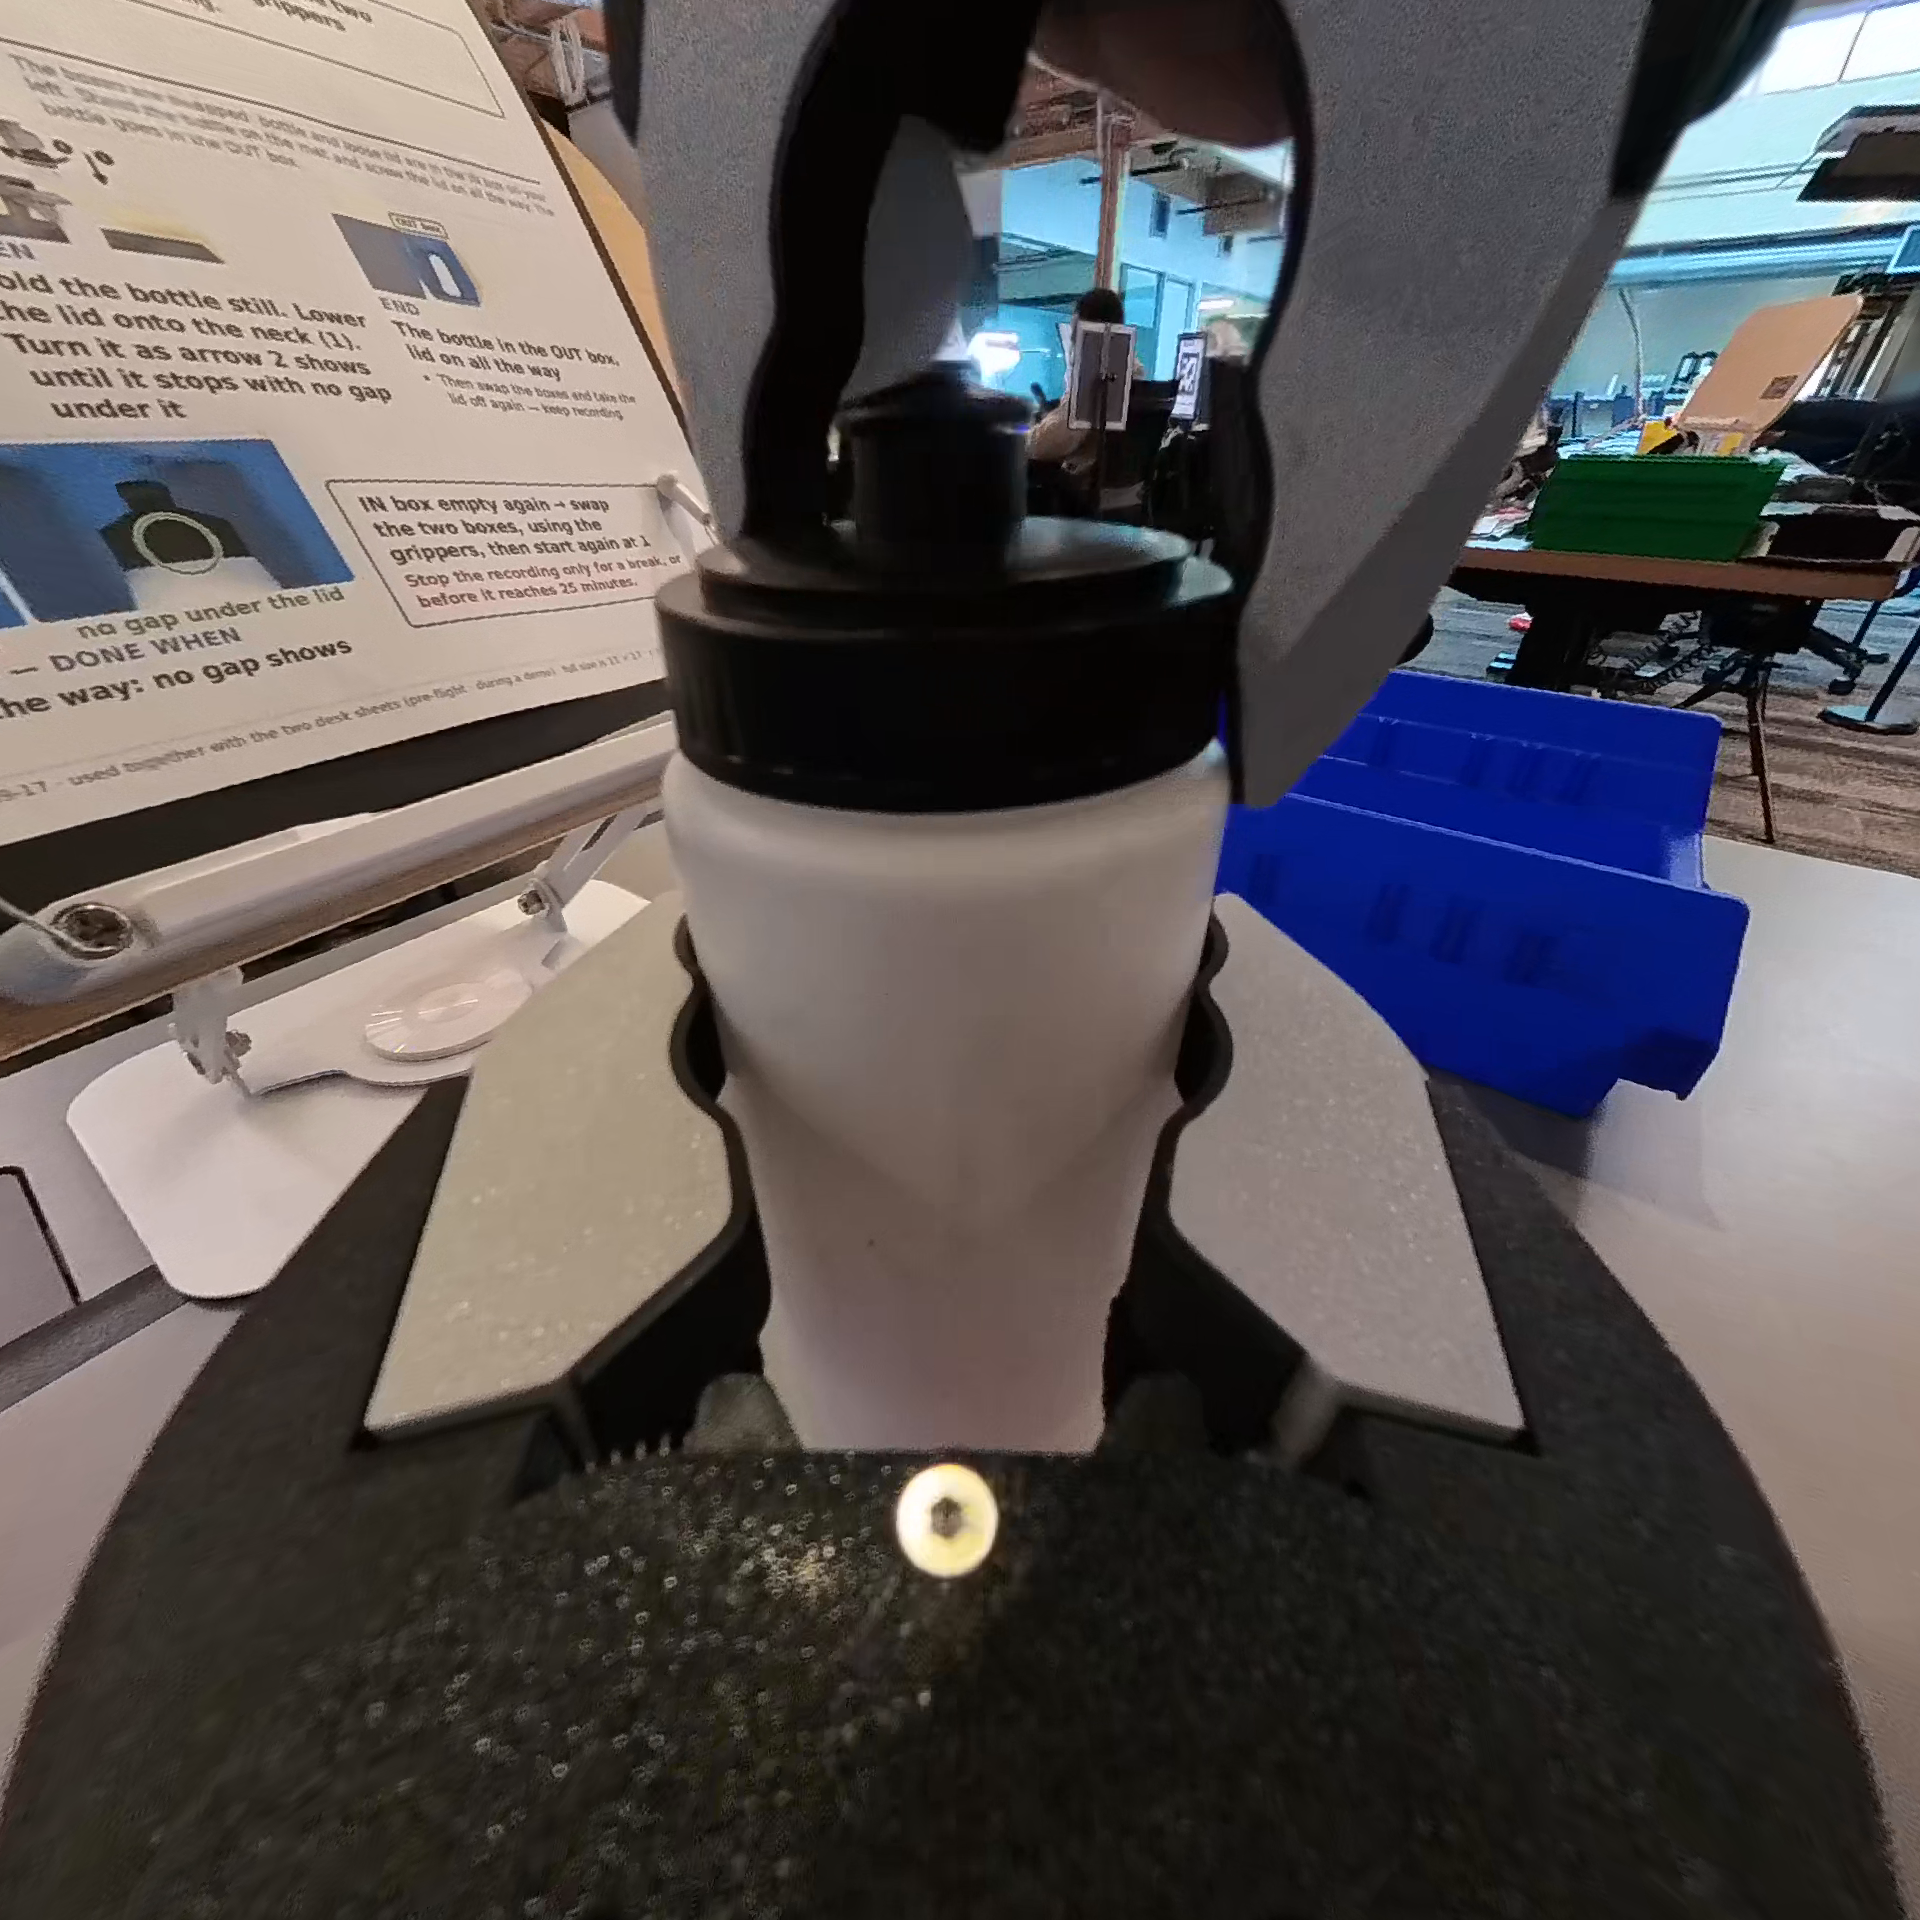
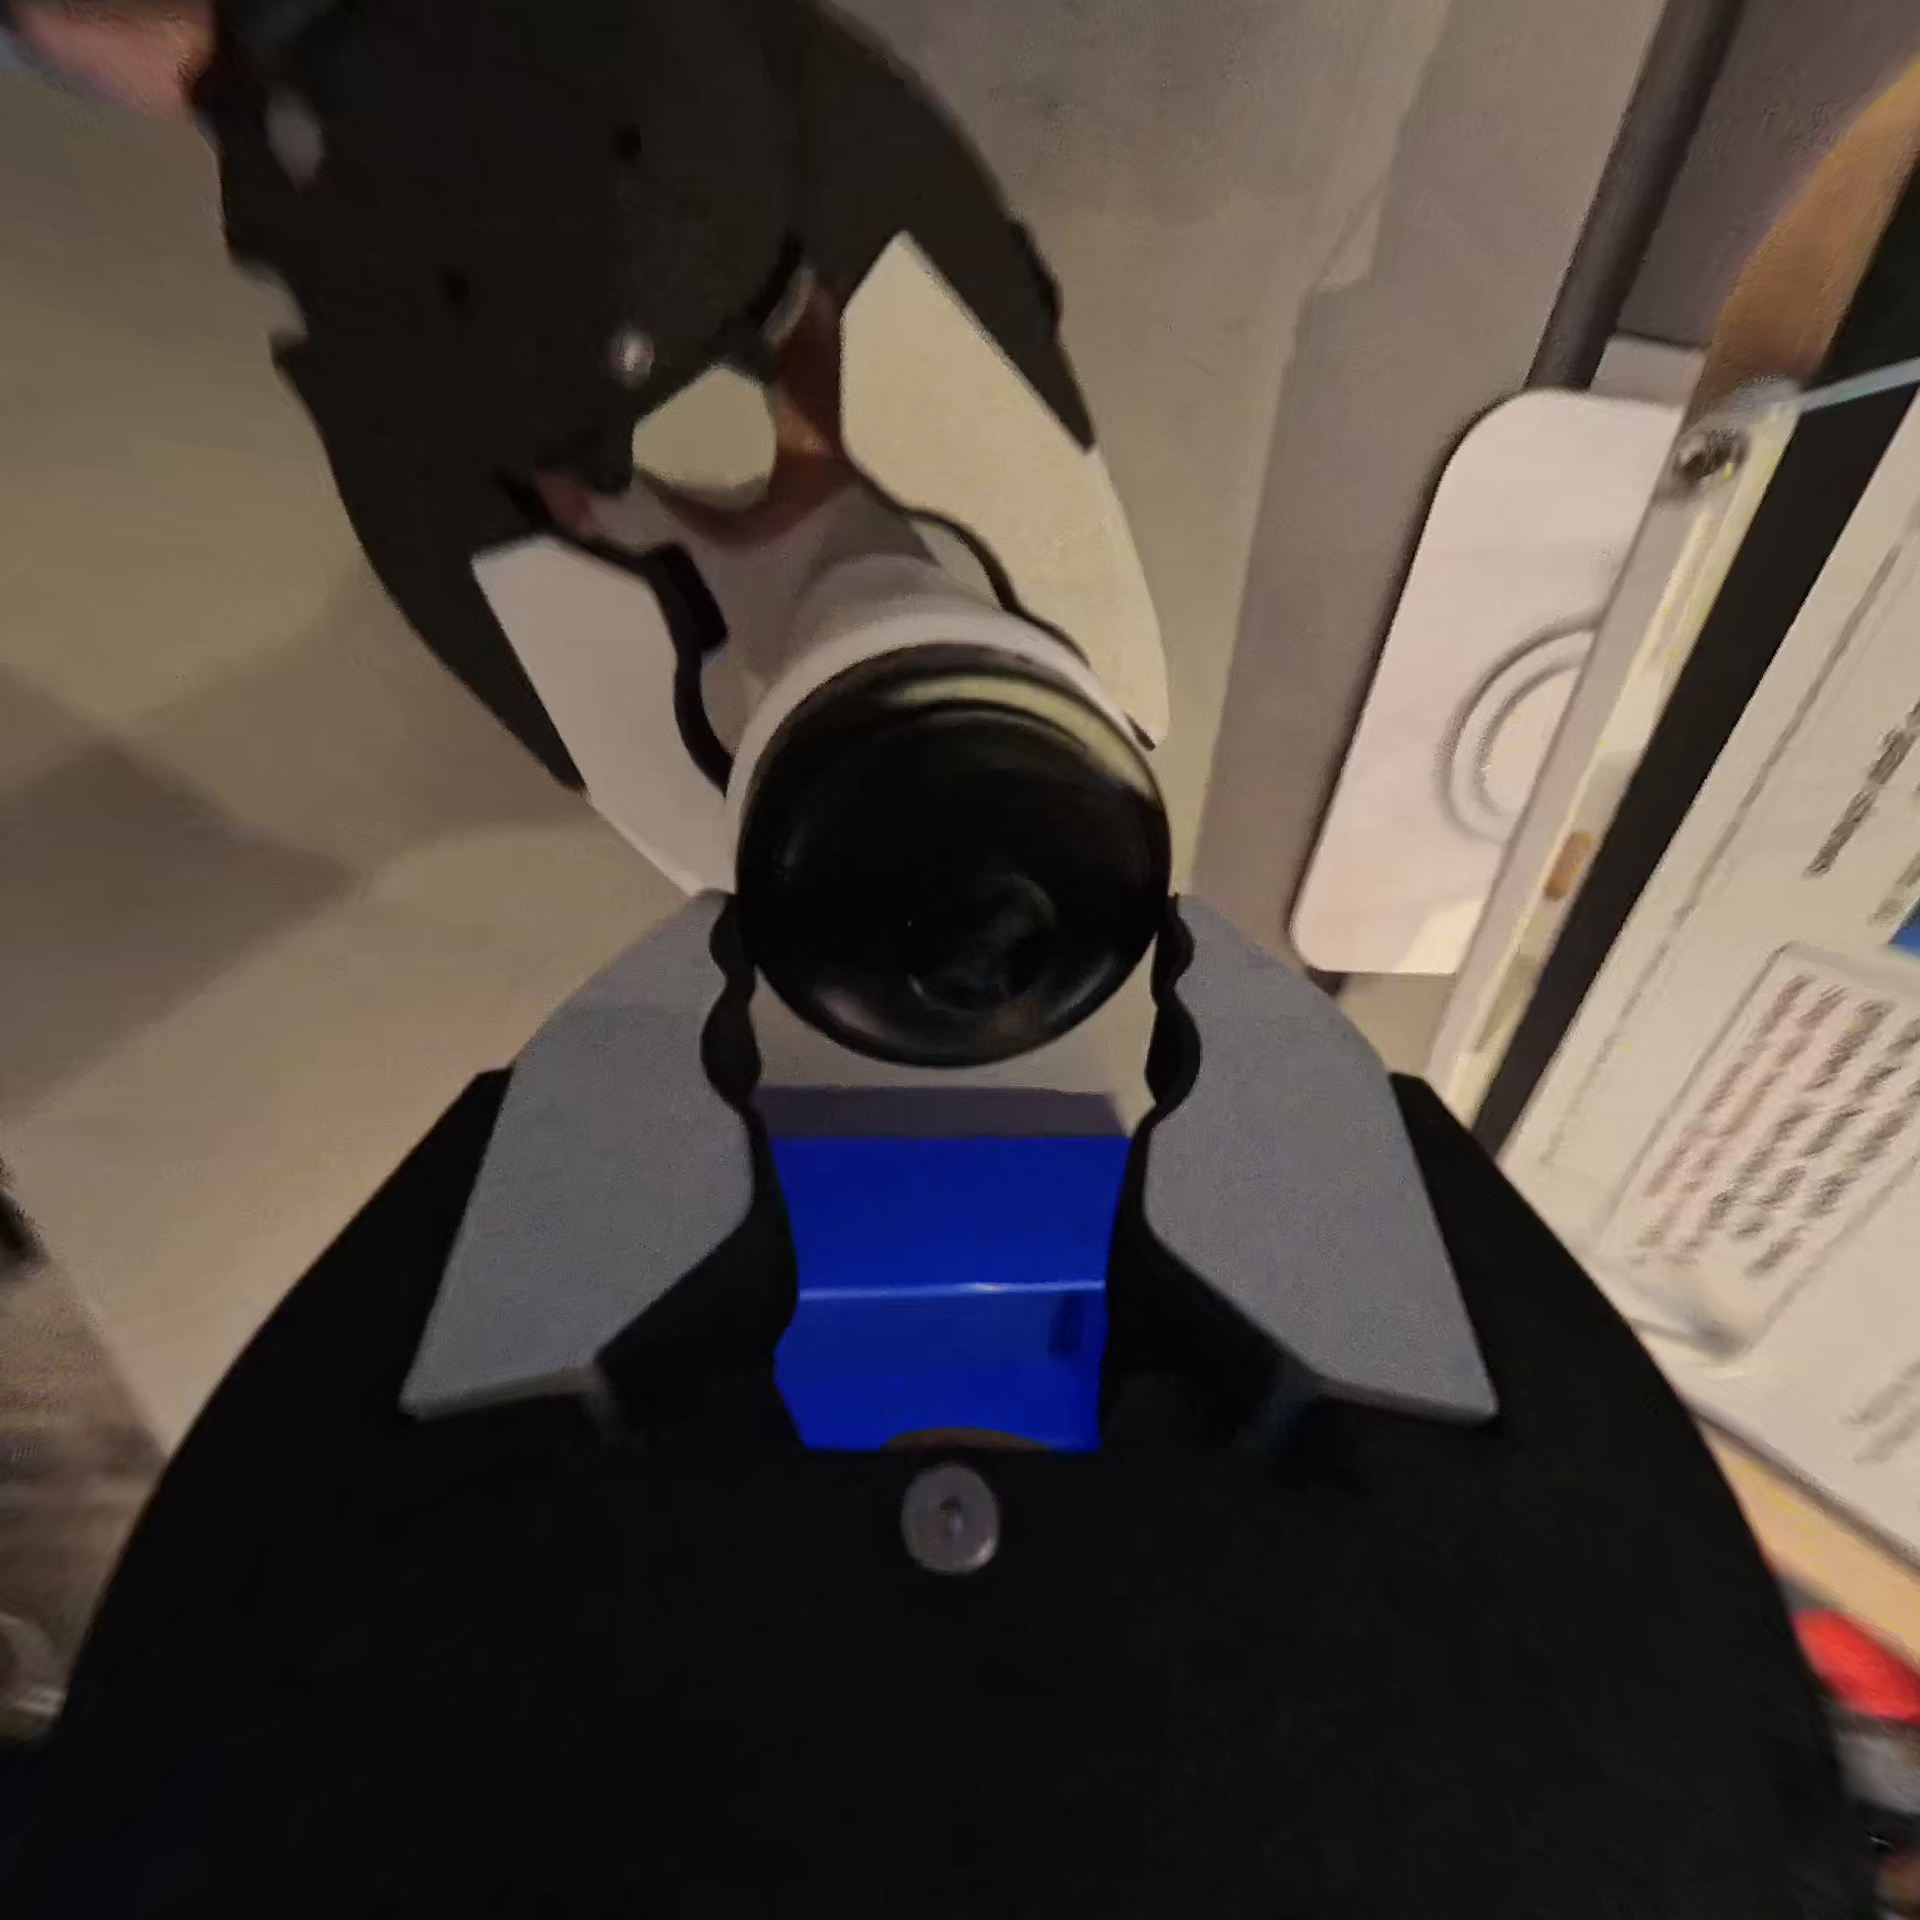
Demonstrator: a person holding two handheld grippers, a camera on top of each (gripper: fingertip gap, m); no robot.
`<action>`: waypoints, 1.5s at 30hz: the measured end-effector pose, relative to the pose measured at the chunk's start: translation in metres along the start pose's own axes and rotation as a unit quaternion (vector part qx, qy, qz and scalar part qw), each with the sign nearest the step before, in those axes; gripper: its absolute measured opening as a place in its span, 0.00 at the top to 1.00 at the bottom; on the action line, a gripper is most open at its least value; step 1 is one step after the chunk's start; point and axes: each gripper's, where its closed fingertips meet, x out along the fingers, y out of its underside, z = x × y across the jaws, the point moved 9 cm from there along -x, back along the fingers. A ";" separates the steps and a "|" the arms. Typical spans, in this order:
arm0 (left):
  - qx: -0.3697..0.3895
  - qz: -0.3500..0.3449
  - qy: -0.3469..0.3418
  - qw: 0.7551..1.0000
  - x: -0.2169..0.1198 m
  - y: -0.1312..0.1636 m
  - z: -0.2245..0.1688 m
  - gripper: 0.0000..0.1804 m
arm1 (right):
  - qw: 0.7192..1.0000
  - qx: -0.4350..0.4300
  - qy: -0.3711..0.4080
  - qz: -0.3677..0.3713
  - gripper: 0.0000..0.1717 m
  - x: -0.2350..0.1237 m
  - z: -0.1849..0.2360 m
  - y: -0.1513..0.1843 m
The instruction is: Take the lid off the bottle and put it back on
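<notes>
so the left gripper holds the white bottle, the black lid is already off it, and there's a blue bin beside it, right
Not quite: the lid is on the bottle, capping its neck, as the left wrist view shows. The rest stands: the left gripper holds the white bottle between its pads, and the blue bin sits beside it.
</notes>
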 end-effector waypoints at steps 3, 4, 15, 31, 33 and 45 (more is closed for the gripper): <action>0.001 0.000 0.000 1.000 0.000 0.000 0.000 0.52 | 0.994 -0.096 0.033 0.041 0.58 0.000 0.002 0.001; -0.001 -0.001 -0.001 1.000 0.000 0.000 0.000 0.52 | 0.993 -0.095 0.038 0.052 0.58 0.000 0.002 -0.001; 0.008 -0.001 -0.024 1.000 0.001 0.000 -0.005 0.52 | 0.962 0.256 0.062 -0.080 0.60 -0.035 0.007 -0.016; 0.000 -0.001 -0.022 1.000 0.000 0.000 -0.004 0.52 | 0.950 0.306 0.067 -0.012 0.64 -0.015 0.015 -0.016; -0.002 -0.003 -0.021 1.000 0.000 0.000 -0.003 0.52 | 0.964 0.258 0.061 -0.002 0.64 -0.015 0.013 -0.017; 0.009 -0.002 -0.009 1.000 0.002 0.000 -0.006 0.52 | 0.997 -0.057 0.044 0.014 0.64 -0.016 0.012 -0.010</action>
